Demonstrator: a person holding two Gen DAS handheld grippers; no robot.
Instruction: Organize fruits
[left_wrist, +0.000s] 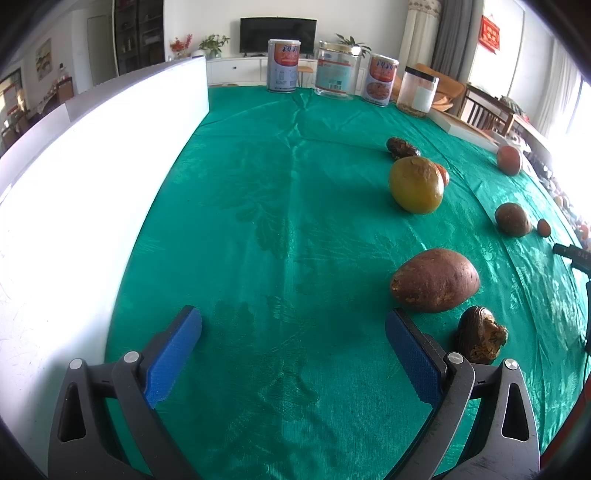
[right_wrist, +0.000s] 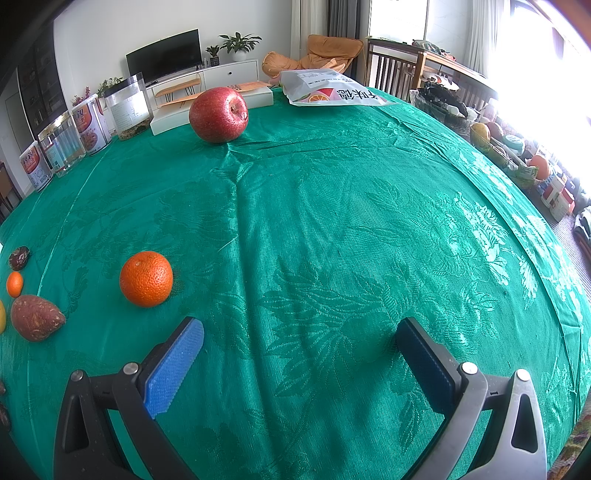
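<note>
My left gripper (left_wrist: 293, 321) is open and empty above the green tablecloth (left_wrist: 277, 229). To its right lie a brown fruit (left_wrist: 435, 280), a dark shrivelled fruit (left_wrist: 480, 334) beside my right fingertip, a yellow-green fruit (left_wrist: 416, 184), another dark fruit (left_wrist: 402, 147), a round brown fruit (left_wrist: 512, 219) and a red apple (left_wrist: 509, 159). My right gripper (right_wrist: 299, 332) is open and empty. An orange (right_wrist: 146, 278) lies to its front left, the red apple (right_wrist: 218, 114) far ahead, and a brown fruit (right_wrist: 36, 316) and small orange (right_wrist: 14, 283) at the left edge.
A white board (left_wrist: 92, 166) stands along the left. Cans and jars (left_wrist: 332, 70) line the far edge, also in the right wrist view (right_wrist: 74, 136). A white box (right_wrist: 207, 107) and a snack bag (right_wrist: 332, 92) lie at the back. A basket of goods (right_wrist: 498, 147) sits at the right.
</note>
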